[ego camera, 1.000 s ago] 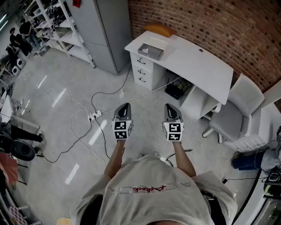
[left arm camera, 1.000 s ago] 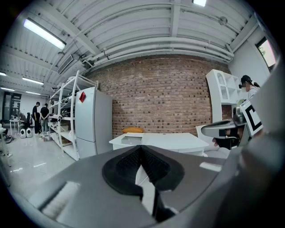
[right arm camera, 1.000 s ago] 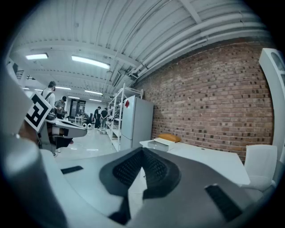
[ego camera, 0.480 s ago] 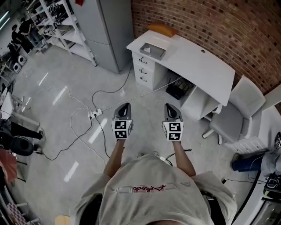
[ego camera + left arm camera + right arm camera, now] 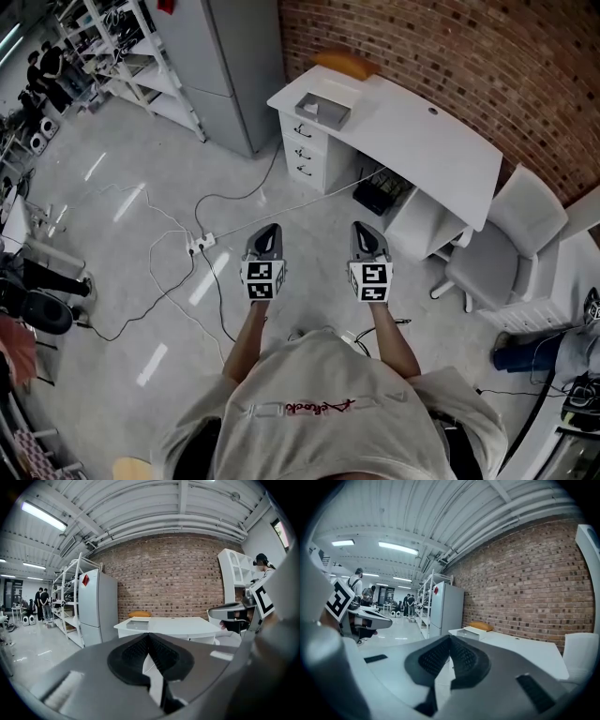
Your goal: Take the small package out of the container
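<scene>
A shallow grey container (image 5: pixel 322 110) sits on the left end of a white desk (image 5: pixel 422 141), several steps ahead of me. What lies inside it is too small to make out. The same container (image 5: pixel 137 624) shows far beyond the jaws in the left gripper view, and it (image 5: pixel 471 632) also appears in the right gripper view. My left gripper (image 5: pixel 267 231) and right gripper (image 5: pixel 367 229) are held side by side at waist height over the floor, well short of the desk. Both are shut, pads together, with nothing between them (image 5: pixel 149 637) (image 5: pixel 450 639).
An orange cushion-like thing (image 5: pixel 345 64) lies at the desk's back edge by the brick wall. A grey chair (image 5: pixel 502 244) stands right of the desk. Cables and a power strip (image 5: pixel 202 246) trail over the floor at left. A grey cabinet (image 5: pixel 220 66) and shelving (image 5: pixel 122 56) stand at back left.
</scene>
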The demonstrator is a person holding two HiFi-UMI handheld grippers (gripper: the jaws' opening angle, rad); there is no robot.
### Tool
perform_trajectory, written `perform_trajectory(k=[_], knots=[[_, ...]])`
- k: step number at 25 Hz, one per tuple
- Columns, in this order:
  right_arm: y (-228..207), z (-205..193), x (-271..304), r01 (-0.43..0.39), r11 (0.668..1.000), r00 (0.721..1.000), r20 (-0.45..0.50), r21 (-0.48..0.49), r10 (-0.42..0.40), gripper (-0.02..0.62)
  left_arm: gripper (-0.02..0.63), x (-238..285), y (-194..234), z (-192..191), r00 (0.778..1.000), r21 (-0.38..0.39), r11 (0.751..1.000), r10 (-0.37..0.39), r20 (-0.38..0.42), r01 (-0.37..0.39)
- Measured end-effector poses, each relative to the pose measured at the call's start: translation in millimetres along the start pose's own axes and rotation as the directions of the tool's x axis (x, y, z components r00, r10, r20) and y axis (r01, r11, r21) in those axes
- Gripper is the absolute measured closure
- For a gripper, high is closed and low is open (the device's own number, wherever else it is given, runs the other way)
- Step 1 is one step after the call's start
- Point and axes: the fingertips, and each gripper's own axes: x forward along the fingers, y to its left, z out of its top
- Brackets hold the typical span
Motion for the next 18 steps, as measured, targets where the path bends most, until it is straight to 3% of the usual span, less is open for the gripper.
perform_trajectory(k=[18], knots=[[-40,-23,21,-0.067,0.998,0.997,-0.03,-0.008,0.066,0.584,0.597,46,-40,-14,0.999,-0.015,1.0,0.01,-0.033,-0.01]])
